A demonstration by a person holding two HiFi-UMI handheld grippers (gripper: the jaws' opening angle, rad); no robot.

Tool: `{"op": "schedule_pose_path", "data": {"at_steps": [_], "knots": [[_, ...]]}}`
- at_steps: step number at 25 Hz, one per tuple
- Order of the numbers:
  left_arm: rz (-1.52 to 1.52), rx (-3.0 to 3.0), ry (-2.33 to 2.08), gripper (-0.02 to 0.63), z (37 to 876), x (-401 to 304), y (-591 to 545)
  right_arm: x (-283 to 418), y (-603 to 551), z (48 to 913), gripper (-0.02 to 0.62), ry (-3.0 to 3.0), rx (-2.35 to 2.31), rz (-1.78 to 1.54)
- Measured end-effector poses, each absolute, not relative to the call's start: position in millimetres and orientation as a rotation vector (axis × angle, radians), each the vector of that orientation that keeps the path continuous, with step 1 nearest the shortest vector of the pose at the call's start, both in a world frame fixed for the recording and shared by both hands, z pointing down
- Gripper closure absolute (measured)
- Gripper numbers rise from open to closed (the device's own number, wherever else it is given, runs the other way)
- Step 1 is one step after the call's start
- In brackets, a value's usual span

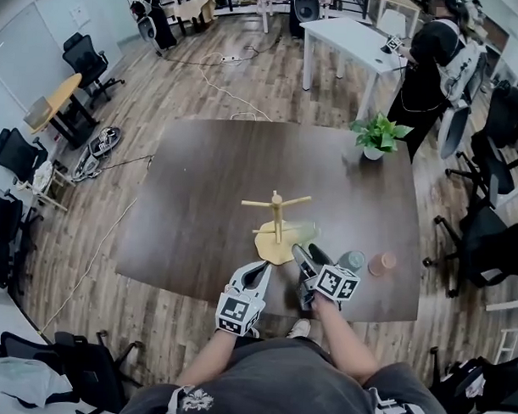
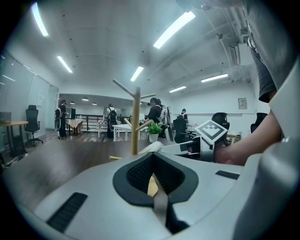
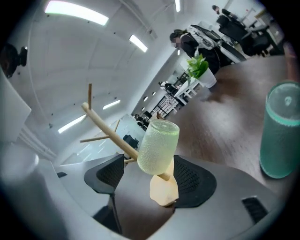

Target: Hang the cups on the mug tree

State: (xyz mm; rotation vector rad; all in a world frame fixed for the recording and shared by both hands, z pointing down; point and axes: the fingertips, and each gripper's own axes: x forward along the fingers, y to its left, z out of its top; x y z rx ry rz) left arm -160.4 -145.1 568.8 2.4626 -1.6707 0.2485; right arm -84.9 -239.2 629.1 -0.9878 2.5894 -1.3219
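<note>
Light wooden mug tree point(image 1: 277, 218) stands on the dark brown table point(image 1: 200, 183) near the front edge. A pale green pebbled translucent cup point(image 3: 158, 146) sits low on the tree, just beside the trunk and above the base. Its long axis is tilted and runs outward from the trunk; the peg carrying it is hidden behind it. The right gripper point(image 3: 151, 181) is spread wide with the green cup between its jaws, and both pads are clear of it, so it holds nothing. The left gripper point(image 2: 154, 177) has its jaws together, empty, pointing at the tree base. A teal cup point(image 3: 281, 136) stands upright on the table to the right of the right gripper, with an orange cup point(image 1: 382, 264) just past it. Judgement: green cup counts as hung. The teal one comes next, nearer the right gripper, so that gripper should back straight off the green cup first.
</note>
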Motion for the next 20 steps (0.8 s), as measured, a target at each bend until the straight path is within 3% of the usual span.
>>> {"op": "schedule_pose_path", "data": {"at_steps": [4, 7, 9, 11, 12, 16, 20], "knots": [[0.213, 2.494, -1.620, 0.601, 565.1, -144.4, -145.4, -74.3, -207.2, 613.5, 0.267, 2.793, -1.027, -1.111], [0.197, 2.532, -1.588, 0.601, 561.1, -138.1, -146.3, -74.6, -187.9, 593.1, 0.317, 2.920, -1.023, -0.905], [0.184, 2.546, -1.580, 0.601, 556.2, -136.7, -146.9, -72.2, -180.5, 575.0, 0.392, 2.939, -1.057, -0.759], [0.153, 2.545, -1.569, 0.601, 553.4, -134.5, -146.0, -65.6, -174.5, 556.1, 0.527, 2.939, -1.132, -0.573], [0.134, 2.540, -1.567, 0.601, 552.2, -133.2, -146.1, -62.7, -171.8, 548.3, 0.543, 2.944, -1.166, -0.482], [0.092, 2.536, -1.578, 0.601, 547.8, -124.5, -148.8, -53.7, -163.3, 533.1, 0.571, 2.974, -1.229, -0.253], [0.055, 2.566, -1.563, 0.601, 538.5, -114.2, -147.4, -48.3, -158.7, 530.8, 0.571, 2.994, -1.215, -0.236]]}}
